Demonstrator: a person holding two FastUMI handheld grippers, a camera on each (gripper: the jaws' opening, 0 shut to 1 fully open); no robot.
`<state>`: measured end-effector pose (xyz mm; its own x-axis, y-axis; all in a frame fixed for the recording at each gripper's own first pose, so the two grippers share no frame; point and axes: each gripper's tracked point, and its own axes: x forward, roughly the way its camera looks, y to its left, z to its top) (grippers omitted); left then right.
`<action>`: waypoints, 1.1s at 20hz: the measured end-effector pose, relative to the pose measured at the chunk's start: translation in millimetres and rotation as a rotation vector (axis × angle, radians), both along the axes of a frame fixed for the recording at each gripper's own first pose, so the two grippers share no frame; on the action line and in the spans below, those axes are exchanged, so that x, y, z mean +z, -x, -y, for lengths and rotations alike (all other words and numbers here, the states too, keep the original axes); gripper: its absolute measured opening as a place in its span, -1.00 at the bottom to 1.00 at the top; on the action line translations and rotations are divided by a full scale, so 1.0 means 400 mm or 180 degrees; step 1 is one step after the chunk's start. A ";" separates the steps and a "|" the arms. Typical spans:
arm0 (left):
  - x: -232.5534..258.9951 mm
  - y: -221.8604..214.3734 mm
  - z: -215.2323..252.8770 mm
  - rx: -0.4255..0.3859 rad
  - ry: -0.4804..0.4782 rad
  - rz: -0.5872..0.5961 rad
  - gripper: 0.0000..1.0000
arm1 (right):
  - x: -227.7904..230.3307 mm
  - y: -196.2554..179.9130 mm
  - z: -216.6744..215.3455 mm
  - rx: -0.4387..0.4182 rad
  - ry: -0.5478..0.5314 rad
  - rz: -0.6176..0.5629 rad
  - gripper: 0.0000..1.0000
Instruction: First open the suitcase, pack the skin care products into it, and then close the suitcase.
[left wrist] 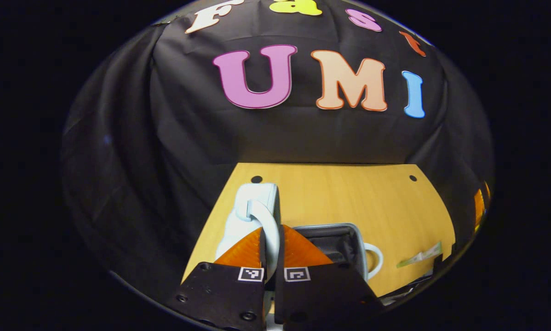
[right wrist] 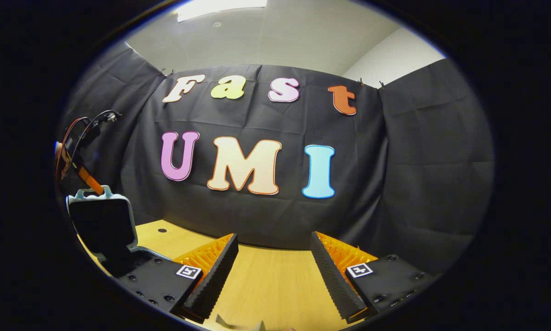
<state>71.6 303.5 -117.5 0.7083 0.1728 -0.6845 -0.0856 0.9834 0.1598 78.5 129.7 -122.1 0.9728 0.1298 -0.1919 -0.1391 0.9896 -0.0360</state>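
Black cloth wall (right wrist: 395, 184) fills mid-frame behind the wooden table (right wrist: 275, 280) at bottom, with white ceiling (right wrist: 275, 41) and a bright light panel (right wrist: 220, 7) along the top.

Both views face booth wall low over table (right wrist: 266, 280); shared: suitcase (right wrist: 101, 220), probably.

Suitcase (left wrist: 335, 243) interior hidden behind left gripper (left wrist: 272, 250).
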 end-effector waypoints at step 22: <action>-0.331 -0.032 -0.561 0.0941 0.0522 -0.0071 -0.99 | -0.003 0.018 -0.086 -0.0649 0.0239 -0.0103 0.96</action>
